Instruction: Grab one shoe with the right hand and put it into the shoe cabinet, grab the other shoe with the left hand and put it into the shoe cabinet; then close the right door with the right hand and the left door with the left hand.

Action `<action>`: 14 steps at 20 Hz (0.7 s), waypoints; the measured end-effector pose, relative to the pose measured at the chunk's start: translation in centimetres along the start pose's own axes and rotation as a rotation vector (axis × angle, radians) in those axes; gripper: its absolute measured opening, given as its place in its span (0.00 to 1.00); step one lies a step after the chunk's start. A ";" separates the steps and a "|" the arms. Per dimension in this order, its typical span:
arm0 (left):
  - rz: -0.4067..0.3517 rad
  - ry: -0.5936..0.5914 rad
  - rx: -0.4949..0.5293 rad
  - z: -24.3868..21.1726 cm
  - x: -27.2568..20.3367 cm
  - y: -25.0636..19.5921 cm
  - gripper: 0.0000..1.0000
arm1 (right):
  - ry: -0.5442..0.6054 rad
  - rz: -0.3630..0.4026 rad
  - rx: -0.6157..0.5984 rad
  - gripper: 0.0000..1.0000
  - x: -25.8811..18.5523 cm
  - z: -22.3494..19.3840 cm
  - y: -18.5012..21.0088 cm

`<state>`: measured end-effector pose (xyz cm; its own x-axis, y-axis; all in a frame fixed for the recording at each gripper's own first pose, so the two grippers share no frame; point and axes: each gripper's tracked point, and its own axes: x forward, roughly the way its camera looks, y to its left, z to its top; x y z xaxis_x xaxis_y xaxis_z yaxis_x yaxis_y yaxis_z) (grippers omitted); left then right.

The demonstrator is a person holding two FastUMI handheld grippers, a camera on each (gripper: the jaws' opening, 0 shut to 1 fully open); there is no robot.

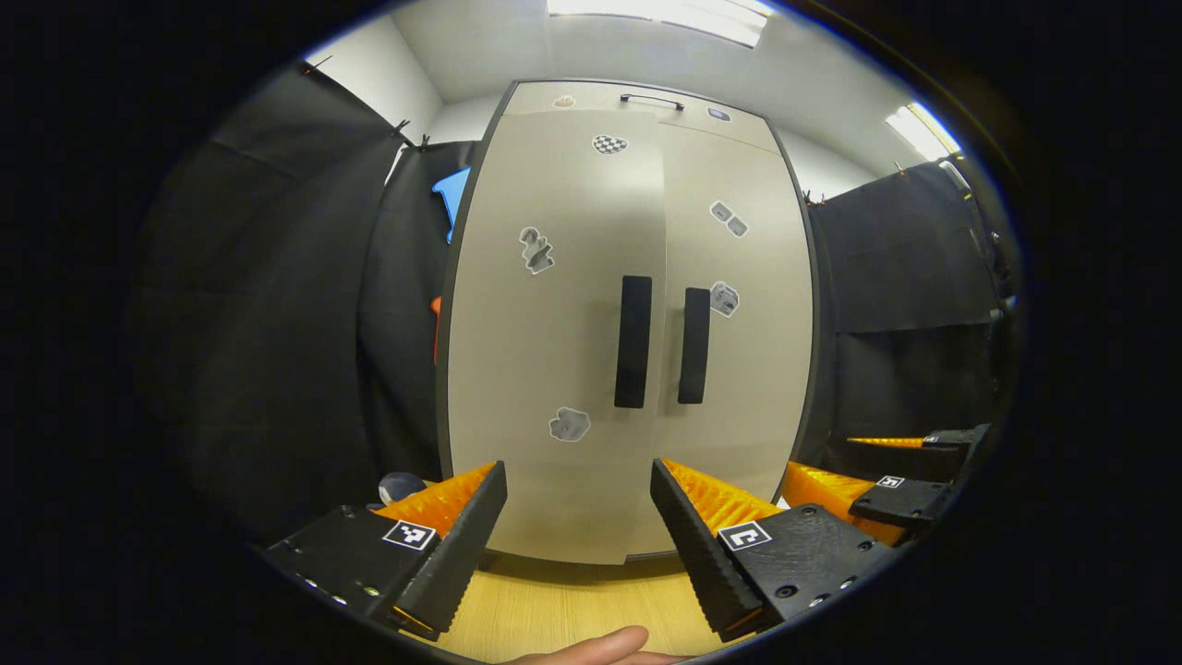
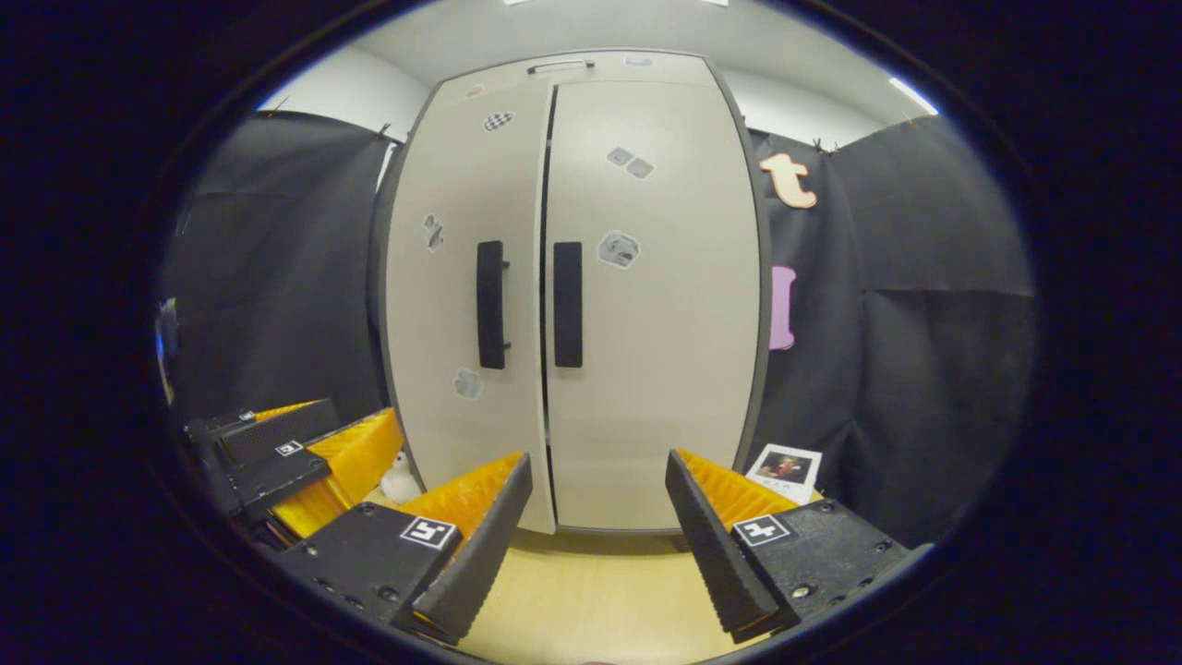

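Note:
The pale shoe cabinet [image 1: 554, 323] stands straight ahead with both doors closed against each other, a thin dark seam between them. Two black vertical handles [image 1: 633, 342] sit side by side at the seam. My left gripper [image 1: 579, 536] is open and empty, a short way in front of the left door's lower part. To its right, lower down, is the right gripper [image 1: 877, 476]. In the right gripper view the cabinet [image 2: 646, 323] faces my right gripper [image 2: 598, 526], which is open and empty before the right door. The left gripper [image 2: 295, 453] hangs at the lower left.
The cabinet stands on a light wooden surface [image 2: 600, 591]. A small white figure [image 2: 399, 480] sits by the cabinet's left foot and a picture card [image 2: 785, 466] leans at its right. Black cloth walls close both sides. A fingertip [image 1: 600, 645] shows at the bottom edge.

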<state>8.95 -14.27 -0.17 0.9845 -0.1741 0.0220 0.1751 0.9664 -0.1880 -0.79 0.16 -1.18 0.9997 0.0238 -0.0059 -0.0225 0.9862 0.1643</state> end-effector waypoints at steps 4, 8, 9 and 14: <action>0.001 -0.005 -0.005 0.1 0.2 0.2 0.95 | -0.037 -0.041 -0.030 0.93 0.1 1.1 -0.7; 0.001 -0.019 -0.006 0.4 0.5 0.3 0.95 | -0.052 -0.059 -0.042 0.92 0.2 1.6 -0.9; 0.000 -0.016 -0.006 0.3 0.6 0.3 0.95 | -0.051 -0.054 -0.042 0.92 0.3 1.6 -0.8; 0.010 -0.013 -0.008 0.2 0.7 0.7 0.95 | -0.054 -0.051 -0.057 0.87 0.5 1.8 -0.6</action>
<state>9.76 -13.64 -0.11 0.9863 -0.1615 0.0332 0.1649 0.9666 -0.1964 -0.29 -0.72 0.46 0.9986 -0.0339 0.0412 0.0293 0.9937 0.1085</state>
